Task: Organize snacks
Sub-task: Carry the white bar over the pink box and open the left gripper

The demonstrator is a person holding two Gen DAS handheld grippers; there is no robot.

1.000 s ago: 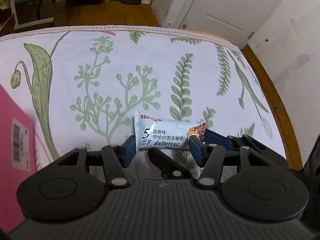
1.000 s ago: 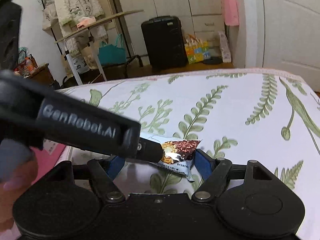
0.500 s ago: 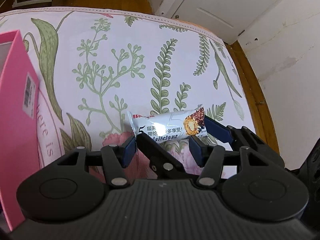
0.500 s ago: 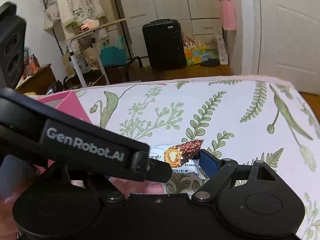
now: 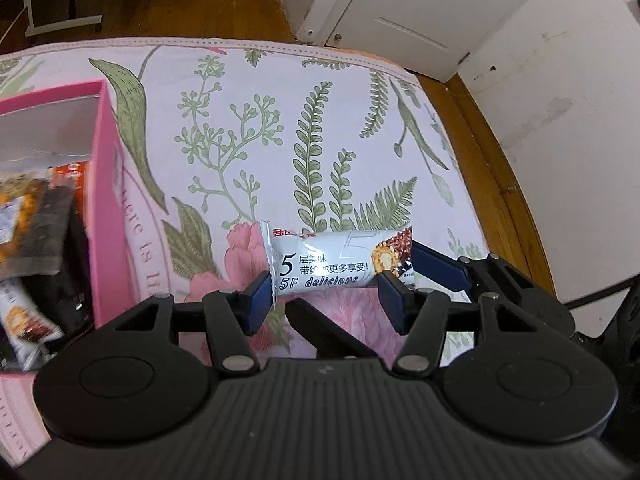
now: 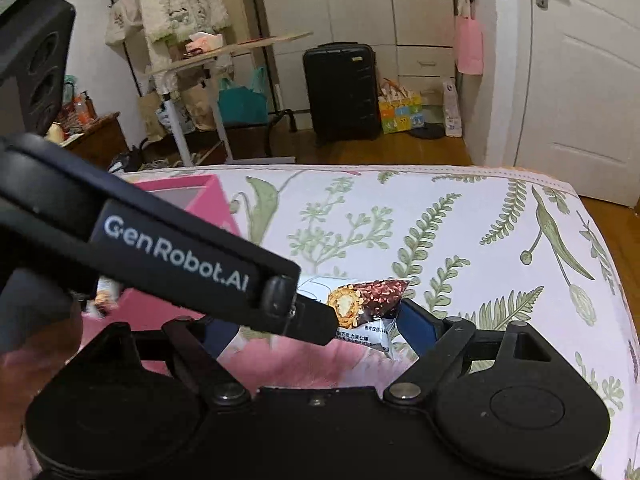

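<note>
A pink box with snack packs inside sits on the leafy cloth, left of the grippers. In the right view the left gripper's black finger crosses in front and hides part of the snack bar. The box was barely seen a second ago; now its open top shows. The bar is white with a chocolate picture. The left gripper pinches it above the cloth. The right gripper has fingers spread around one end.
</note>
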